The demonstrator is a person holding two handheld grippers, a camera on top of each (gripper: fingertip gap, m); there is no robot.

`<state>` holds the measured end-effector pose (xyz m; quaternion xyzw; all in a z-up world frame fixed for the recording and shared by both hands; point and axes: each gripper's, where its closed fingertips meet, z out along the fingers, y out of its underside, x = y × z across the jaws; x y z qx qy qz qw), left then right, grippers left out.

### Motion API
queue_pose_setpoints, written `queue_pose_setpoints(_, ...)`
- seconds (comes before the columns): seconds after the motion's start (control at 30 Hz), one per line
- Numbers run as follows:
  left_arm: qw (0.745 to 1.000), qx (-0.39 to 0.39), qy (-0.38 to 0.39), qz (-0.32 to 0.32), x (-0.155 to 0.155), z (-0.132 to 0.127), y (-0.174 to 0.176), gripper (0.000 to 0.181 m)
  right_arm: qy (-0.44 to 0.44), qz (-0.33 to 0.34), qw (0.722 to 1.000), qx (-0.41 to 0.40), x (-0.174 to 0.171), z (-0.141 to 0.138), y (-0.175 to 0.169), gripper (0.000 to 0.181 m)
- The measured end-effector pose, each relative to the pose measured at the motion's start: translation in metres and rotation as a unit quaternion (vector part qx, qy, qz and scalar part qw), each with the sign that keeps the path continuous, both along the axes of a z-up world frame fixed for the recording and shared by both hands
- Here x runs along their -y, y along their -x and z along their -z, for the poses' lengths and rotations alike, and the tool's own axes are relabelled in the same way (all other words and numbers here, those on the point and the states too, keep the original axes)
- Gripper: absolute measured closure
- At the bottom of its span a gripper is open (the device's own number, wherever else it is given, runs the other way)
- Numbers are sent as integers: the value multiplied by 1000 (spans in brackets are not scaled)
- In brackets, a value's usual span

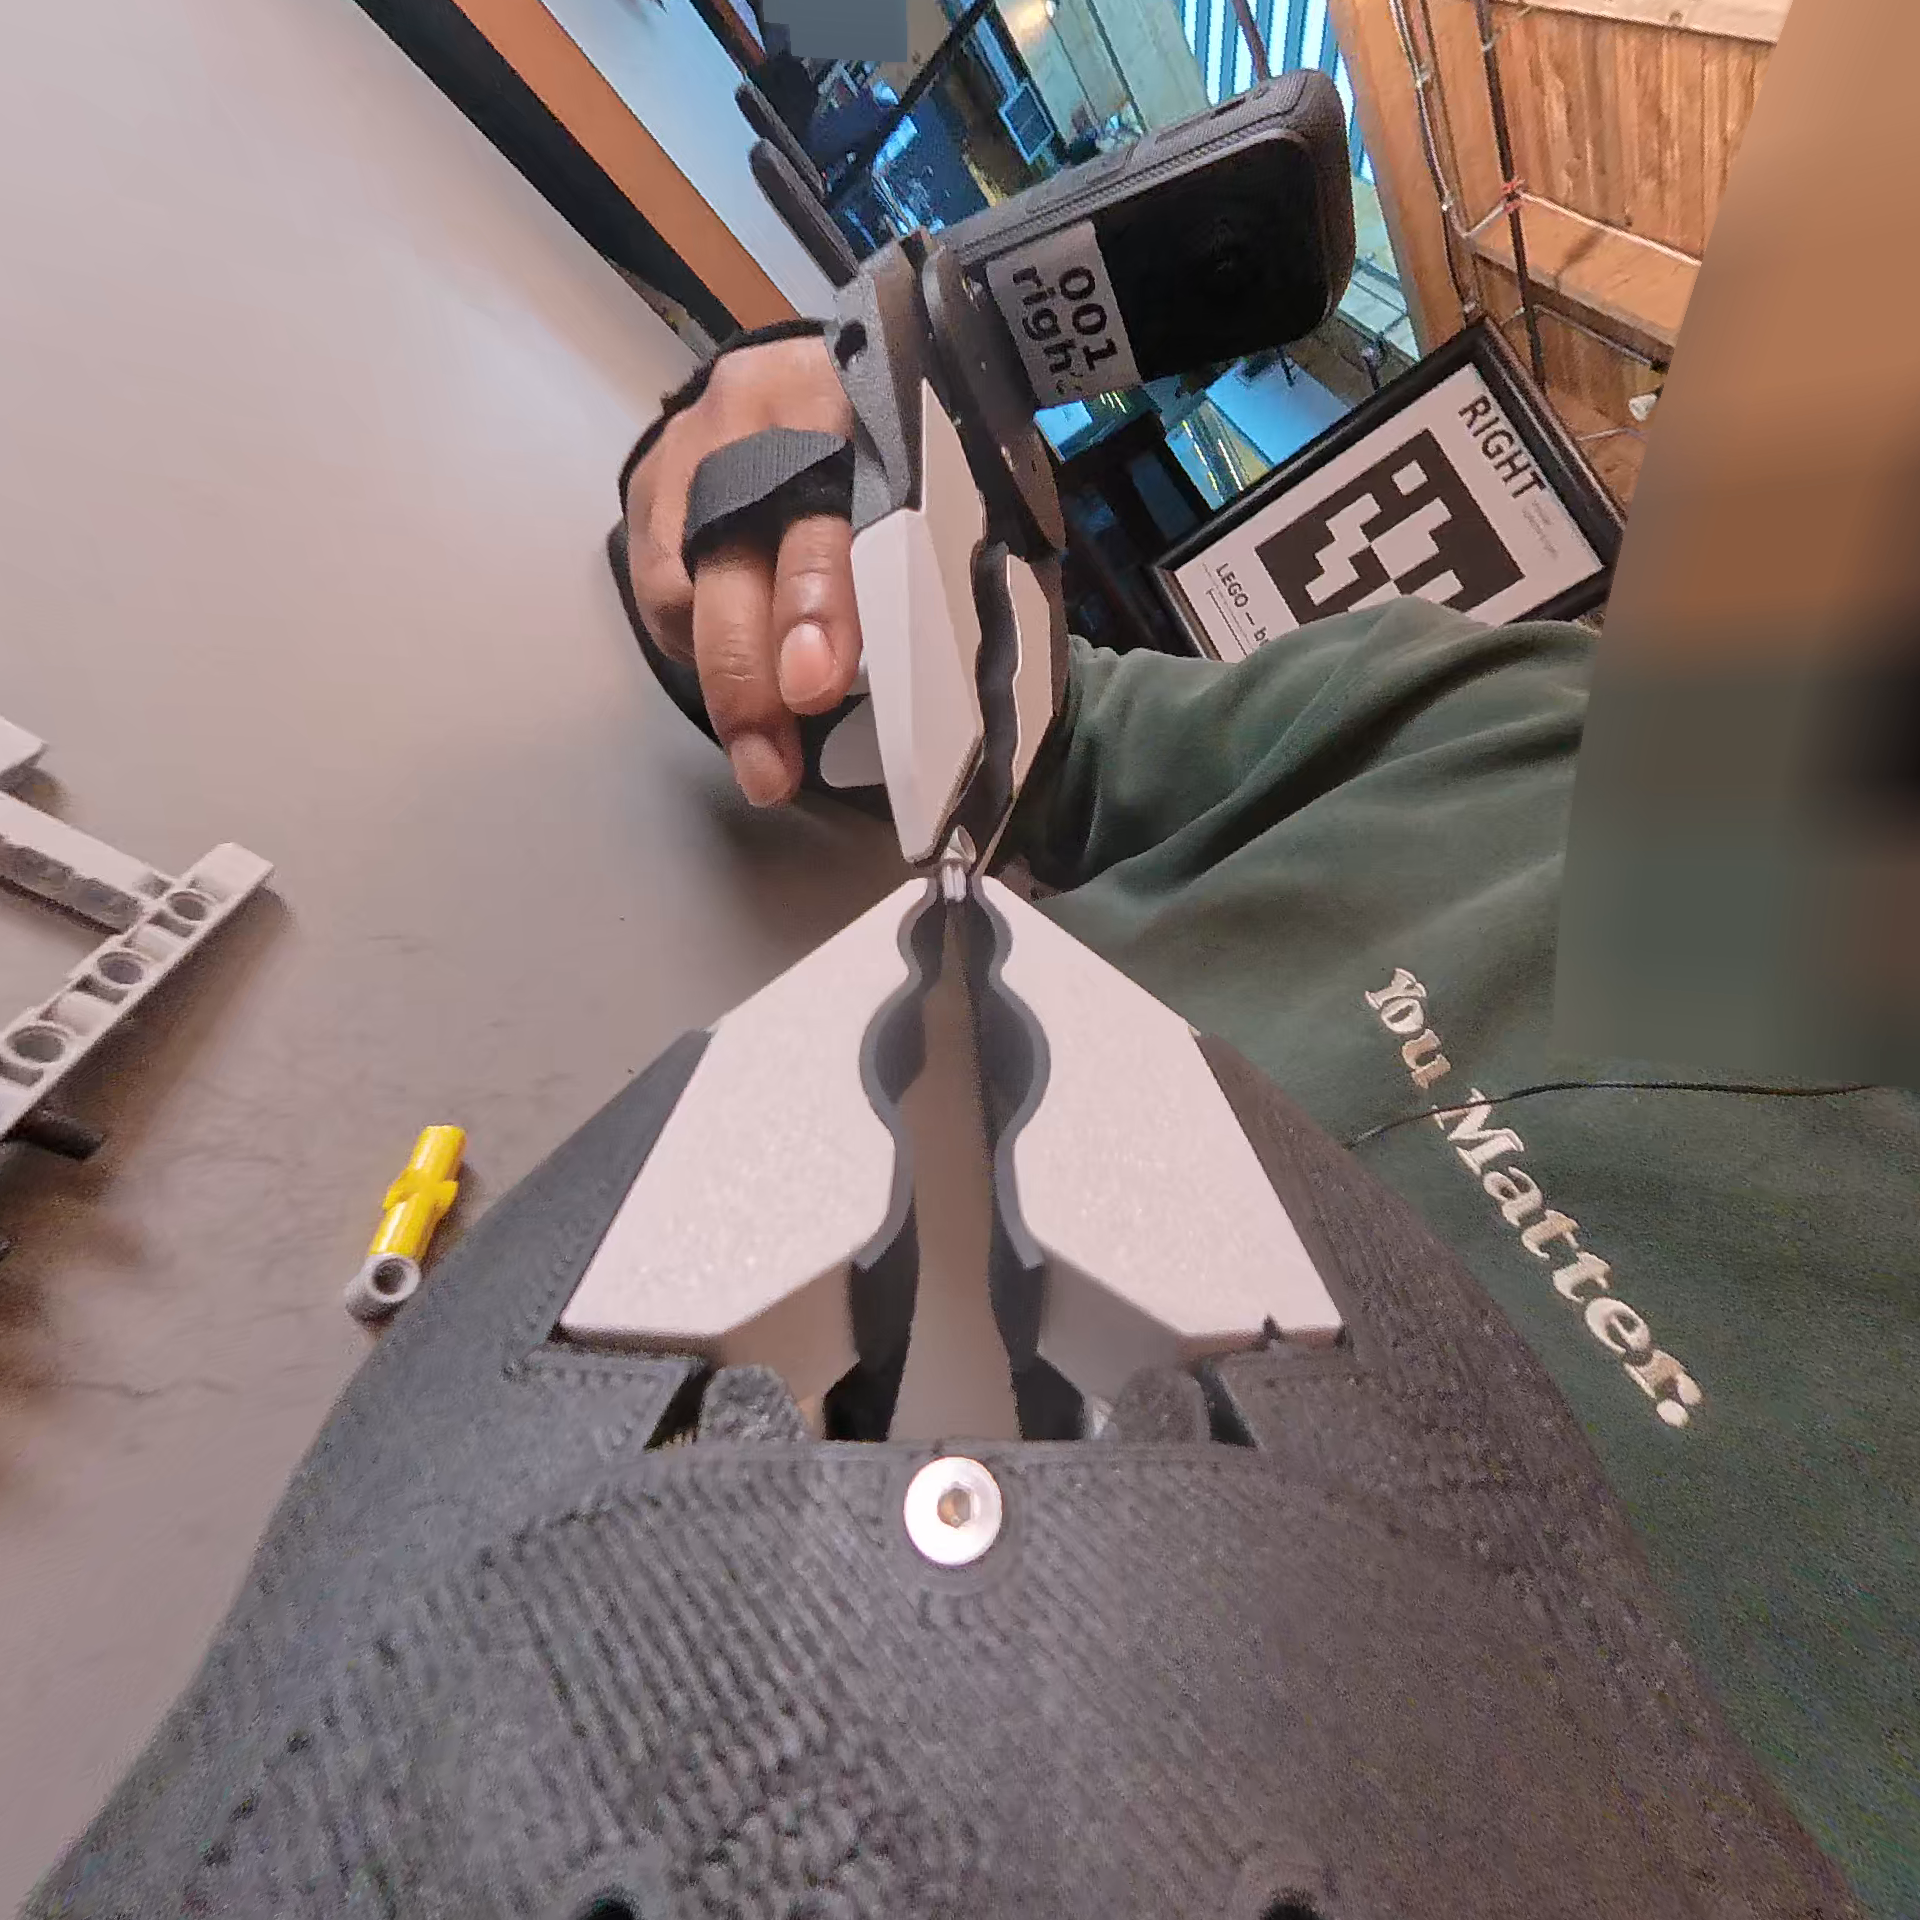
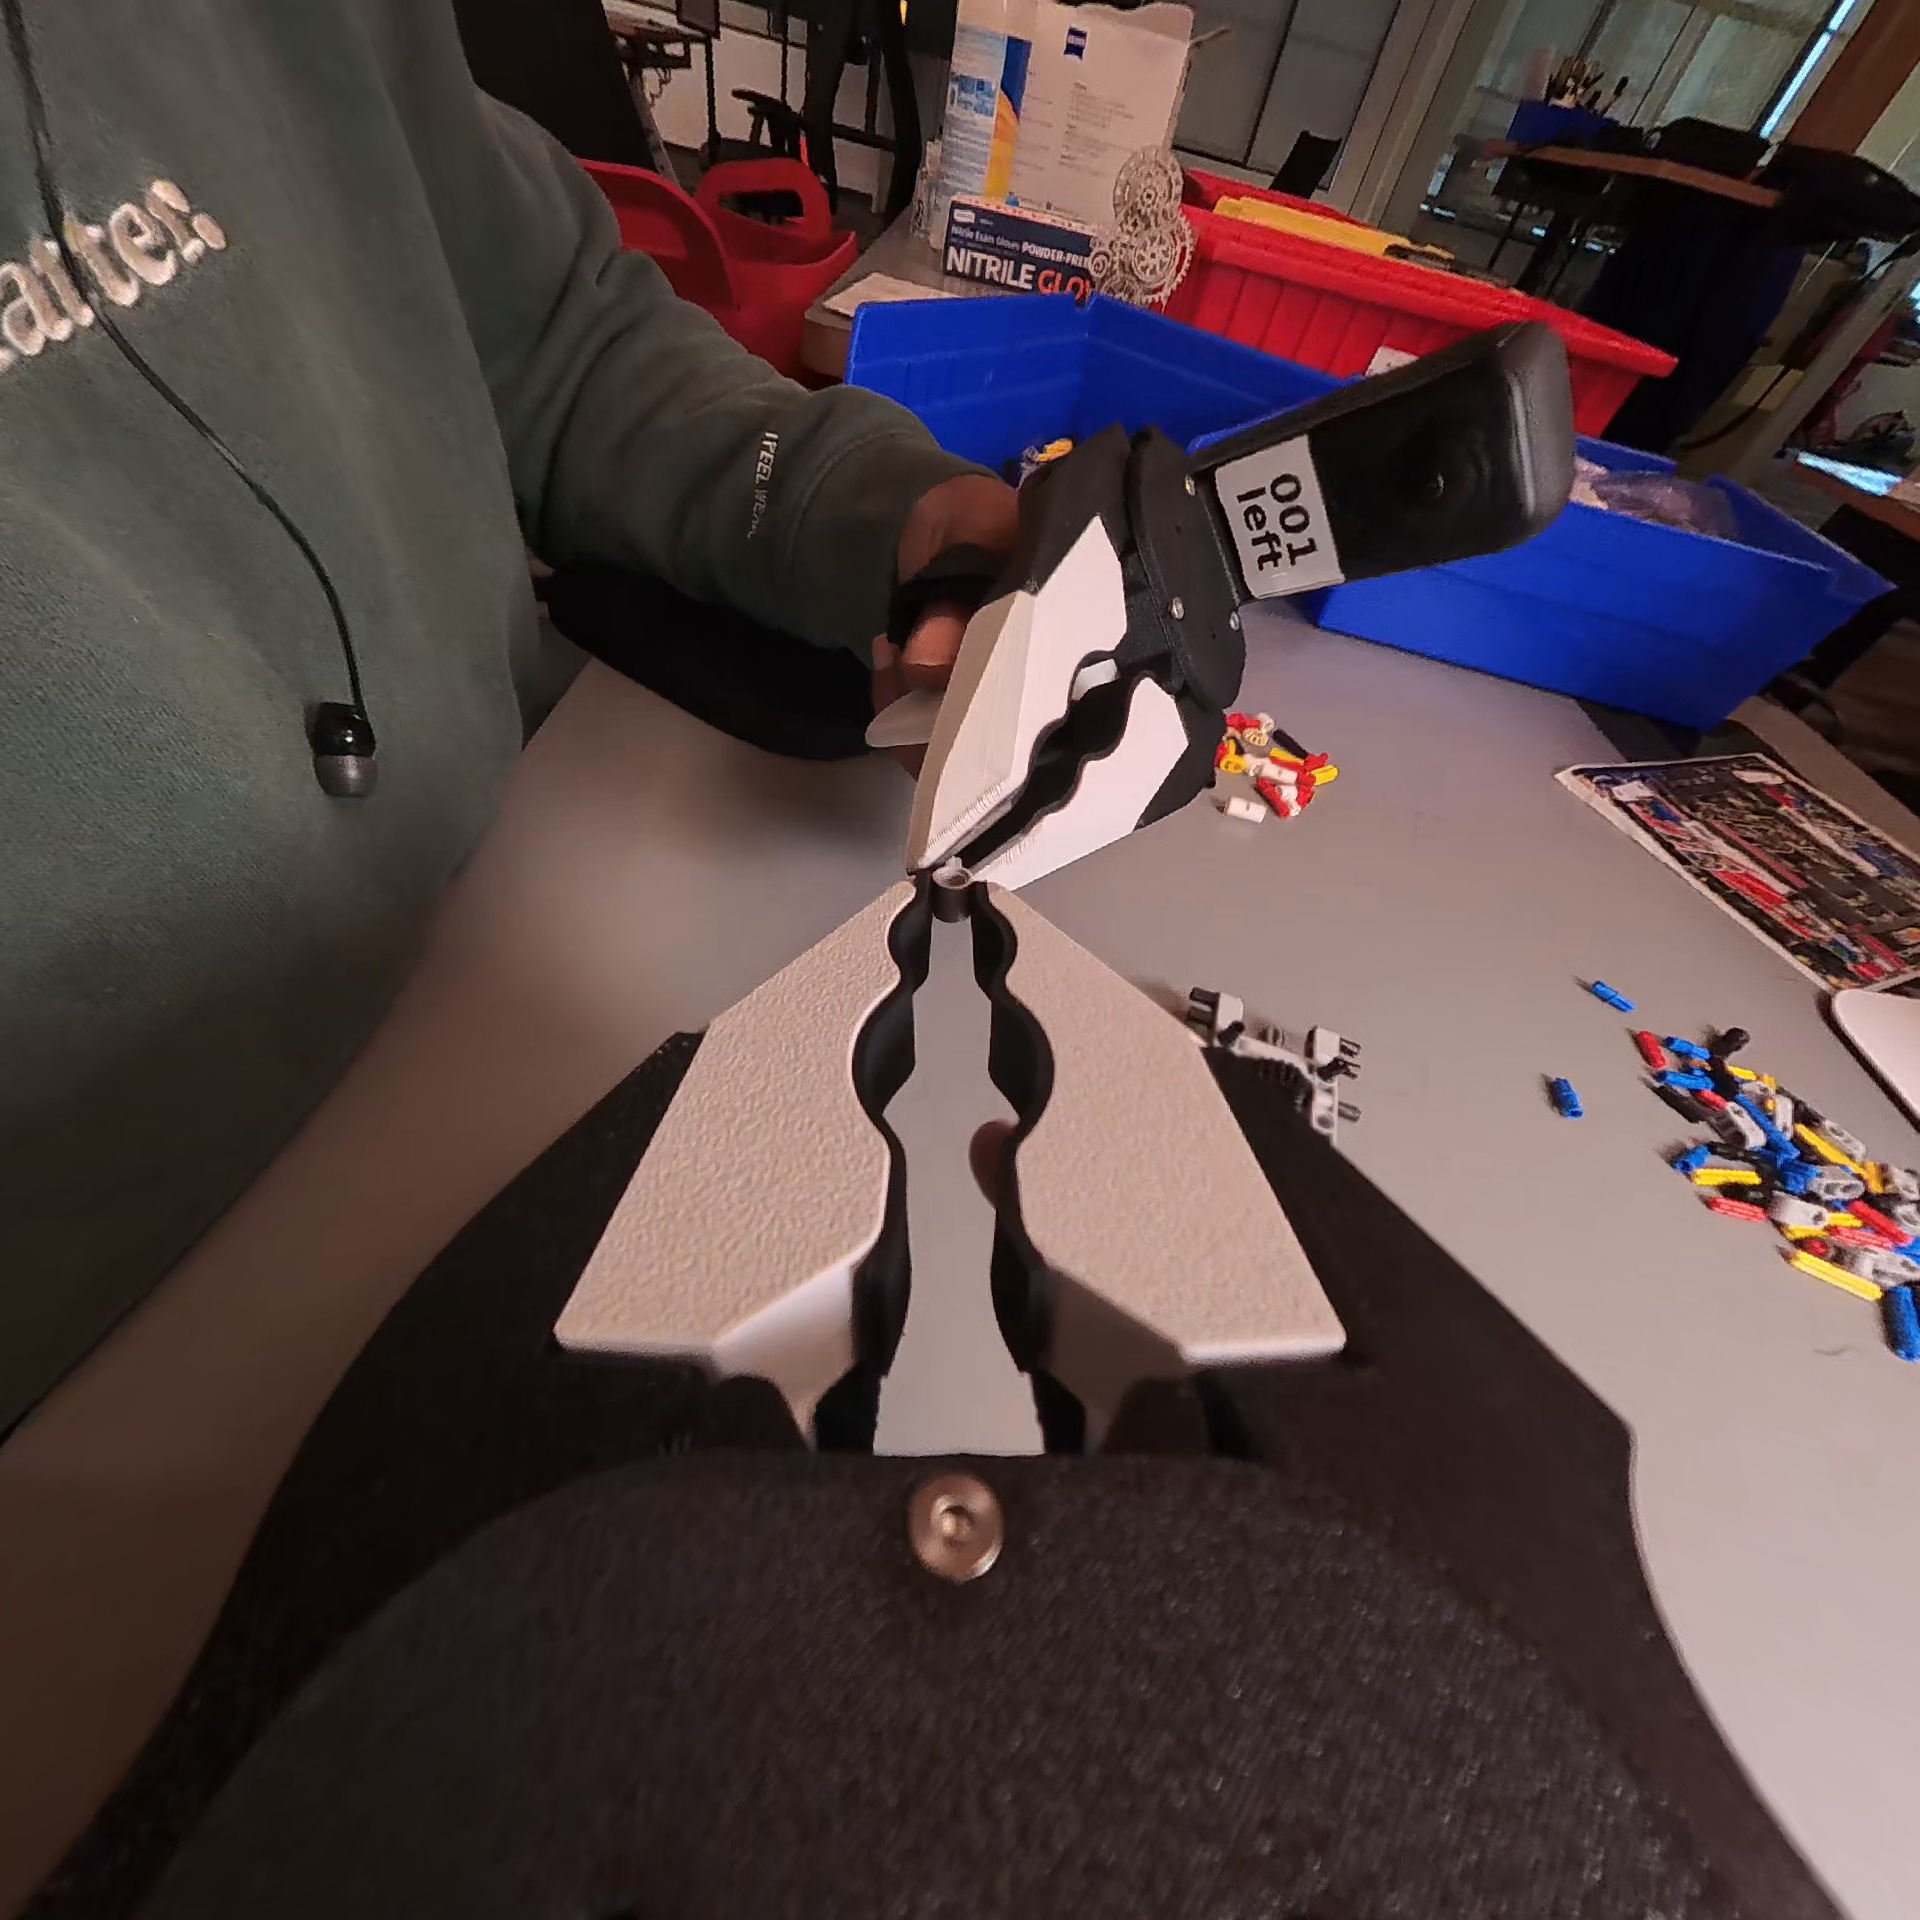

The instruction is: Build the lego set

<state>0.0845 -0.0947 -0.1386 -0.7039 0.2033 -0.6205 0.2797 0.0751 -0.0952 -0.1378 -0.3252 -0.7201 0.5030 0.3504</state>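
Note:
Both grippers are held above the grey table [image 2: 1403, 935], tip to tip. In the left wrist view my left gripper [image 1: 952, 896] is shut on a small light-grey lego piece [image 1: 953, 879]. The right gripper [image 1: 961, 847] comes down from above and touches that spot. In the right wrist view my right gripper [image 2: 951, 899] is nearly shut on a small grey piece [image 2: 954, 881] with a dark part under it. The left gripper [image 2: 951, 860] meets it from above. I cannot tell whether they hold one piece or two joined ones.
A grey beam frame [image 1: 125, 966] and a yellow pin with a grey bush [image 1: 410, 1205] lie to the left. A grey sub-assembly [image 2: 1278, 1049], a pile of coloured pieces [image 2: 1787, 1174], a smaller pile [image 2: 1273, 774], a booklet [image 2: 1766, 862] and blue bins [image 2: 1558, 582] lie to the right. Only a small space, under 4 cm, lies between the two pairs of fingers.

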Motion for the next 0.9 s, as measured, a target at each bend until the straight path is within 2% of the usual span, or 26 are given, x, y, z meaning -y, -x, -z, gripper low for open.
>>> queue_pose_setpoints(0.2, 999, -38, -16, -25, -7, 9, 5, 180, 39, 14, 999, 27, -7, 8, 4, 175)
queue_pose_setpoints(0.6, 996, -84, 14, 11, 3, 33, -2, 180, -29, -11, 997, 76, 4, 33, -3, 171)
queue_pose_setpoints(0.73, 995, -98, 17, 9, 2, 39, -1, 180, -37, -2, 995, 92, 2, 39, -2, 175)
queue_pose_setpoints(0.83, 994, -103, -16, -14, -4, 35, 2, 179, -30, 12, 996, 84, -4, 36, 2, 175)
queue_pose_setpoints(0.9, 991, -107, -65, -49, -15, 24, 10, 166, -11, 25, 997, 67, -11, 26, 3, 175)
